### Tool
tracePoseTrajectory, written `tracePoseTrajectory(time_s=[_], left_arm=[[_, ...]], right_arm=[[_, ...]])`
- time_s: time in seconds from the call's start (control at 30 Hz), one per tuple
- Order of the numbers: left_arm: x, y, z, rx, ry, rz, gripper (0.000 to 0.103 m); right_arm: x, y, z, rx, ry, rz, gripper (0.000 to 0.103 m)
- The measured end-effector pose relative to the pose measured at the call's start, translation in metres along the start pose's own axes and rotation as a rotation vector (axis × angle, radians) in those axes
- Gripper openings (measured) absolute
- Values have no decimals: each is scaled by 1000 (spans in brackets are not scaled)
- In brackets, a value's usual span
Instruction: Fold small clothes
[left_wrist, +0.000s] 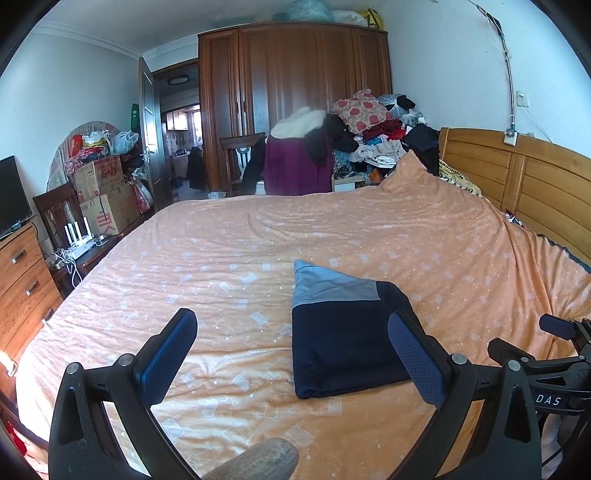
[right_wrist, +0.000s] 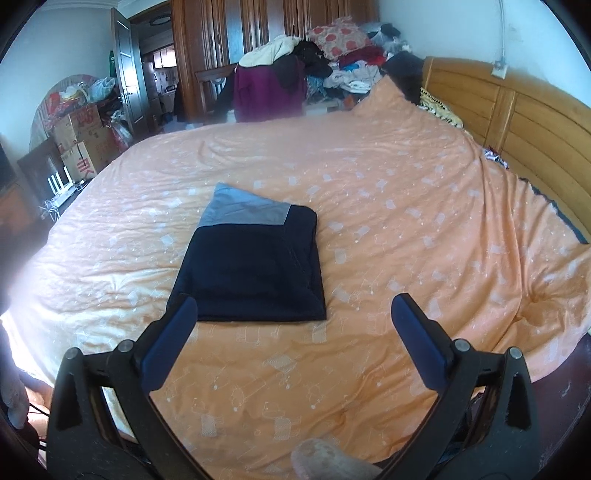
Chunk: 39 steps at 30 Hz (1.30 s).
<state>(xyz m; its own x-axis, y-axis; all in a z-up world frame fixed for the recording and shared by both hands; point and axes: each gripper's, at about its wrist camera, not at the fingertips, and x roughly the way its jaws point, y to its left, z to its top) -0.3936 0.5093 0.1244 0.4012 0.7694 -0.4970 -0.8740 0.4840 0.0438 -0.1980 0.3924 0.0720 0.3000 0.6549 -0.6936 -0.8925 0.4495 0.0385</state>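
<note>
A small navy garment (left_wrist: 343, 339) with a grey-blue band lies folded into a flat rectangle on the orange bedspread (left_wrist: 229, 258). In the right wrist view the same folded garment (right_wrist: 255, 262) sits just ahead of the fingers. My left gripper (left_wrist: 293, 332) is open, held above the bed, its right finger overlapping the garment's near right corner. My right gripper (right_wrist: 293, 310) is open too, with nothing between its fingers; its left finger overlaps the garment's near left corner. The right gripper's body (left_wrist: 554, 365) shows at the right edge of the left wrist view.
A wooden headboard (left_wrist: 517, 173) runs along the right. A heap of clothes (left_wrist: 369, 136) and a purple coat on a chair (left_wrist: 295, 166) stand beyond the far edge, before a wardrobe (left_wrist: 295, 92). Cardboard boxes (left_wrist: 99, 184) and a dresser (left_wrist: 22, 273) line the left.
</note>
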Motion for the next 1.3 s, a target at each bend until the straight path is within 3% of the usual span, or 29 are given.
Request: tracePoseTrajectory(time_s=[1.3], left_arm=[[26, -9, -8, 5, 68, -34, 103]], right_arm=[[11, 2, 1, -3, 41, 30, 103]])
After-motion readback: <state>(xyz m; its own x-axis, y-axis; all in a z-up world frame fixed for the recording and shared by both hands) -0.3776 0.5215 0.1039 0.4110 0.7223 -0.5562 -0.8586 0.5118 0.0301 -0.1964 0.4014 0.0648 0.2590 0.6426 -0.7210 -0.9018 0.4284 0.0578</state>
